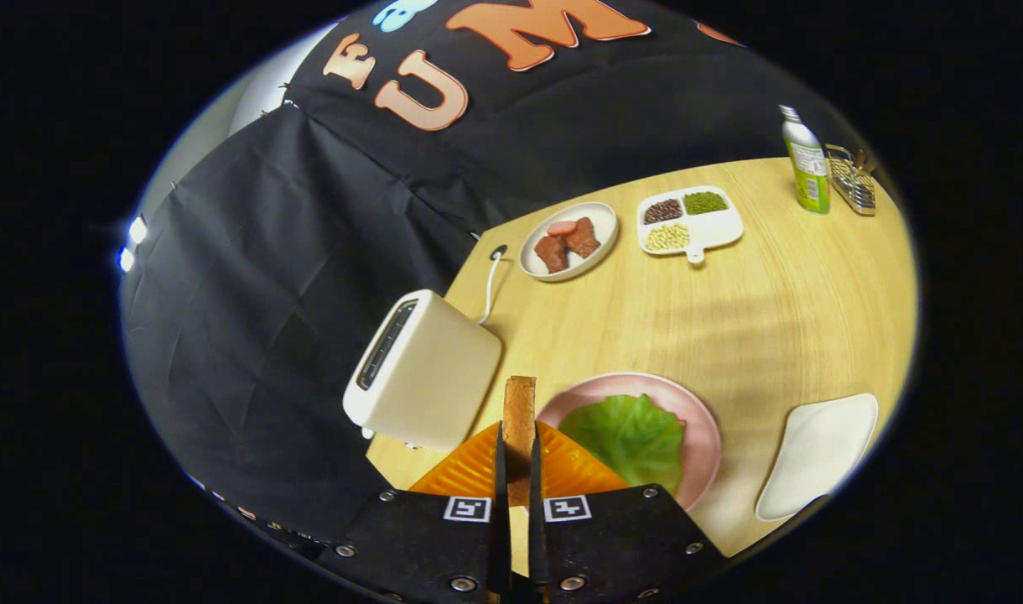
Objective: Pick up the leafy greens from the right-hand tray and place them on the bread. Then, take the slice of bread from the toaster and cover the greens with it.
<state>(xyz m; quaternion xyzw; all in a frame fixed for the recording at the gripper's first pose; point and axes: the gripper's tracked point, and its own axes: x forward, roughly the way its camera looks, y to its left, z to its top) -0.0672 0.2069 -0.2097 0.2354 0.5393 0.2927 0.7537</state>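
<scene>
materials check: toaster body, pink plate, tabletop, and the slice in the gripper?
Toaster: looks like matte cream plastic or painted metal; smooth, no glare.
Pink plate: glossy, likely ceramic or melamine; soft sheen on its rim.
Table: light wood-look surface, faint grain, possibly laminate.
Bread slice, held edge-on in the gripper, fingers shut on it: porous brown crust; real or replica unclear.

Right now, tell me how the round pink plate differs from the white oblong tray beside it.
The round pink plate is a circle, while the white oblong tray is a long rounded rectangle. The pink plate carries a green lettuce leaf; the white tray has nothing on it. The pink plate lies just ahead of the gripper, which is shut on an upright slice of bread; the tray lies further off to the side. Both rest flat on the light wooden table.
</scene>
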